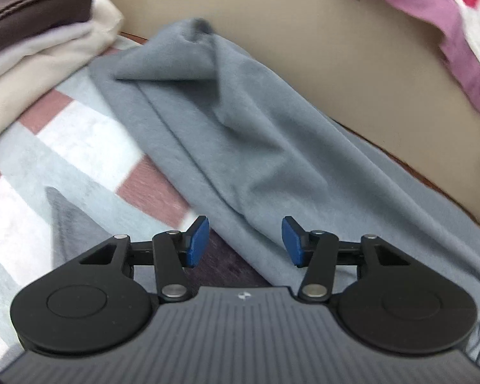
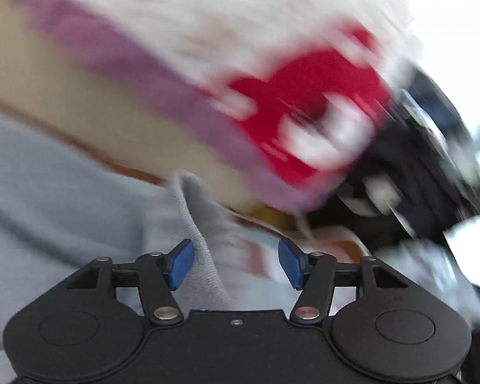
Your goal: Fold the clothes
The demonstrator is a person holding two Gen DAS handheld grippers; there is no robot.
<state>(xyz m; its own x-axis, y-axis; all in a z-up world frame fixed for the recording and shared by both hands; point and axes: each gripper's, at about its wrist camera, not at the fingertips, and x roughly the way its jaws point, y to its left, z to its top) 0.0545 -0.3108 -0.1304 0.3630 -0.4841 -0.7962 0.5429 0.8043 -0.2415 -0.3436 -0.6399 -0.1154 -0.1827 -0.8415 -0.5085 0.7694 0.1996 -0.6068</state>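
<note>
The left wrist view is sharp enough to read the scene: a grey-blue garment [image 1: 240, 134] lies in a long, loosely folded band on a checked cover [image 1: 80, 147] of pale blue, white and dull red, running along the cover's far edge, where a tan surface [image 1: 320, 64] begins. At the far left corner sits a stack of folded clothes [image 1: 41, 32], dark brown on top, pale grey and cream below. The left hand-held gripper [image 1: 244, 243] hovers over the near end of the garment, its blue pads parted at a middling width with nothing between them.

The right wrist view is heavily smeared by motion. It alone shows a white, red and purple fabric [image 2: 272, 96] filling the upper part, and dark, unreadable shapes at the right edge. The right hand-held gripper [image 2: 236, 264] stands fairly wide; a ribbed grey-blue edge lies just beside its left pad [image 2: 180, 264], not clamped. No writing can be read in either view.
</note>
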